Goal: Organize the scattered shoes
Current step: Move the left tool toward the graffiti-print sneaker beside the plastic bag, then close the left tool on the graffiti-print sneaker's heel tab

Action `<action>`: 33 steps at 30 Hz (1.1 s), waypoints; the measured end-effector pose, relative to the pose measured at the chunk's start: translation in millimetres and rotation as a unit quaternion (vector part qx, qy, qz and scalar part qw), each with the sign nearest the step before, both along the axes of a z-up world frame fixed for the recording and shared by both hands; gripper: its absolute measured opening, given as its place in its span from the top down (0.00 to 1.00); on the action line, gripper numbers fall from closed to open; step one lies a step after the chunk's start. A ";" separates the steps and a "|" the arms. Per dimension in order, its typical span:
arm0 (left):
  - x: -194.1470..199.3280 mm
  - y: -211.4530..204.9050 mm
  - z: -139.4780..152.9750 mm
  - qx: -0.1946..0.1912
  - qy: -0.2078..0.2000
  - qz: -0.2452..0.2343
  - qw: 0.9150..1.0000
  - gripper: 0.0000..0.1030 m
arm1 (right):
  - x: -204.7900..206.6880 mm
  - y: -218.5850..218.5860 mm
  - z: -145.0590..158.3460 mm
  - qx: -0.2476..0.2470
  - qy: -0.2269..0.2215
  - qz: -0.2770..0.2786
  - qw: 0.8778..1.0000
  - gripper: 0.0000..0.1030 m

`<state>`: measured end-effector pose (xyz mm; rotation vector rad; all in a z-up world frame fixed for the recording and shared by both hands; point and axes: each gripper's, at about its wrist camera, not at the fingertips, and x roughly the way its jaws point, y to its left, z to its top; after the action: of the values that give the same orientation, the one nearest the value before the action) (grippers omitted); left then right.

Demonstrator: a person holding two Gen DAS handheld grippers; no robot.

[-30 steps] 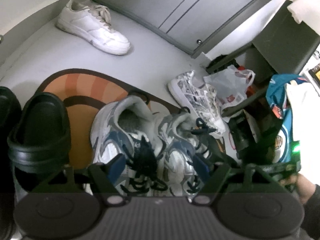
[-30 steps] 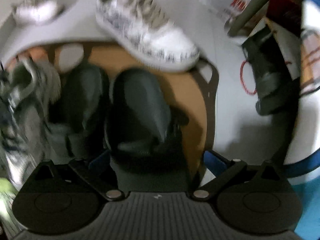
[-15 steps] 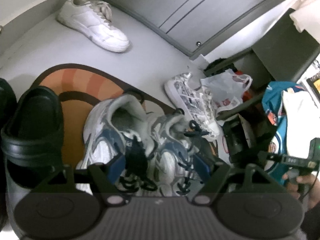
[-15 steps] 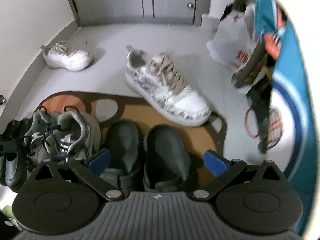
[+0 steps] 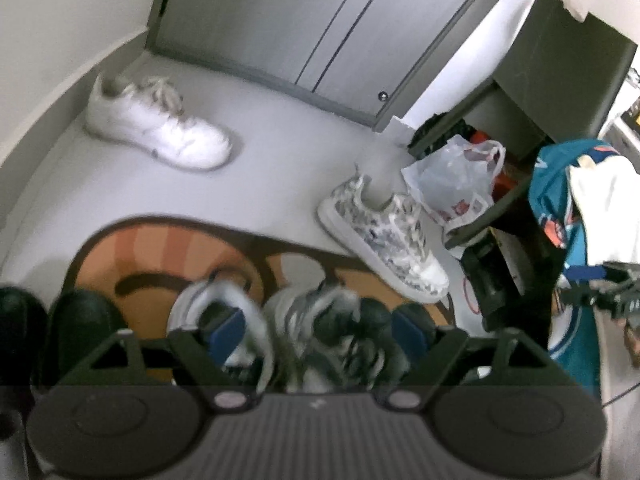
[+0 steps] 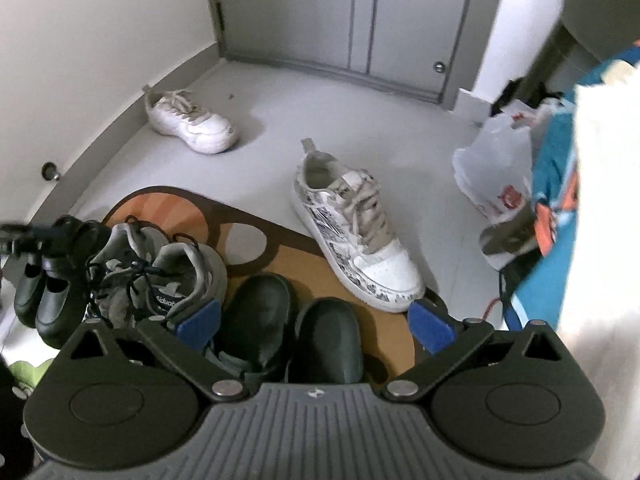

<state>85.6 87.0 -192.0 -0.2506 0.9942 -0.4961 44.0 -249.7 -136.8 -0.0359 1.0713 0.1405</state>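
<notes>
Your left gripper (image 5: 316, 326) is hanging over the grey laced sneakers (image 6: 160, 276) with its jaws opening; the shoes are showing between the blue pads, but nothing is pressing on them. Your right gripper (image 6: 316, 320) is sitting wide open above the dark clogs (image 6: 296, 332), gripping nothing.

Shoes are lining up along the near edge of the orange mat (image 6: 316, 272): black strap shoes (image 6: 44, 296) just off its left edge, the grey pair next, touching side by side, then the clogs, toes pointing toward the door (image 6: 352, 12).

Two are lying loose. The patterned white sneaker (image 6: 356, 236) is resting with its toe overlapping the mat's far right edge and its heel out on the grey floor (image 6: 360, 120). The plain white sneaker (image 6: 192, 124) is sitting well apart from the mat, near the left wall.

A plastic bag (image 6: 496, 168) is slumping on the floor right of the patterned sneaker. The left-wrist view is blurring badly near the pads.
</notes>
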 end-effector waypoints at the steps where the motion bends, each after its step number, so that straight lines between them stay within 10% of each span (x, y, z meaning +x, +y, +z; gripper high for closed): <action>1: 6.2 -10.5 3.6 0.005 -0.003 -0.006 1.000 0.19 | 1.9 -1.2 0.0 0.001 0.000 -0.002 1.000 0.00; 10: 57.3 -107.3 4.4 0.001 0.018 -0.066 0.998 0.19 | -4.6 -20.8 37.6 0.117 -0.007 -0.037 0.992 0.00; 33: 114.7 -212.0 -8.8 -0.005 0.027 -0.056 0.998 0.20 | -7.5 -28.0 40.8 0.069 0.006 -0.122 0.990 0.00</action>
<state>200.2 -124.9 -200.8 -0.2195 1.0620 -0.5997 36.5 -277.6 -96.0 0.2212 1.0665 -0.0063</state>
